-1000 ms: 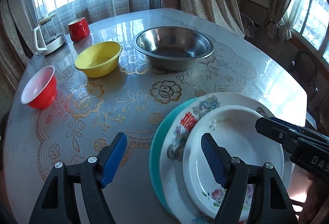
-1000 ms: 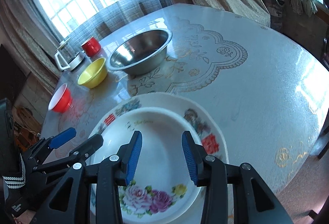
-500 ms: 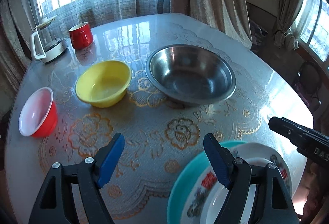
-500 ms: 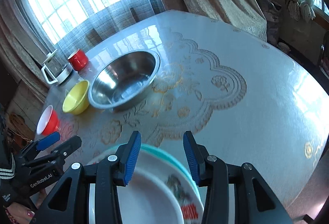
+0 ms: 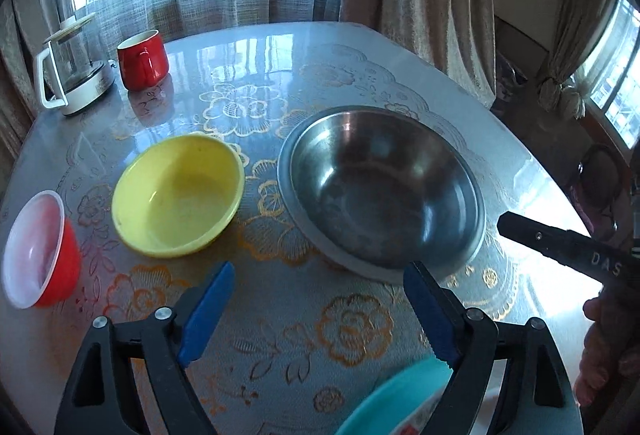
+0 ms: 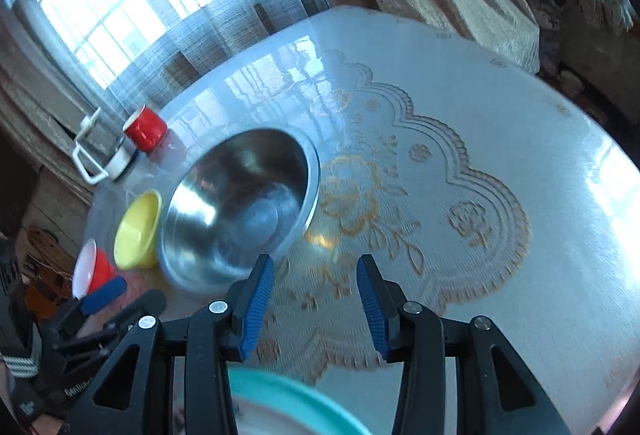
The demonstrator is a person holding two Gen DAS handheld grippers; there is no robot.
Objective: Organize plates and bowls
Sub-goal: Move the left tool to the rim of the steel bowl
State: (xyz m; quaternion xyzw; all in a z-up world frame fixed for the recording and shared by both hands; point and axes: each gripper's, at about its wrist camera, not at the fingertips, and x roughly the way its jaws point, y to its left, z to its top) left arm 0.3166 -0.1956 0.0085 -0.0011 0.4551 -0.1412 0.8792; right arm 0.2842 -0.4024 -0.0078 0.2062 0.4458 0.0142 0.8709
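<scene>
My left gripper hovers over the table, its jaws opening with nothing between them. Just ahead stands a wide steel bowl, with a yellow bowl to its left and a red bowl with a white inside at the far left. A teal-rimmed plate stack peeks in at the bottom edge. My right gripper is open and holds nothing. It hangs past the stack's teal rim, to the right of the steel bowl. The yellow bowl and red bowl lie further left.
A red mug and a glass jug with a white handle stand at the table's far left, by the curtained window. The round table carries a glossy flowered cover. A dark chair stands beyond the right edge. A hand shows at the right.
Both grippers have moved forward off the plate stack toward the bowls, so the plates have slid down to the bottom edge of both views. The left jaws stand wider than before.
</scene>
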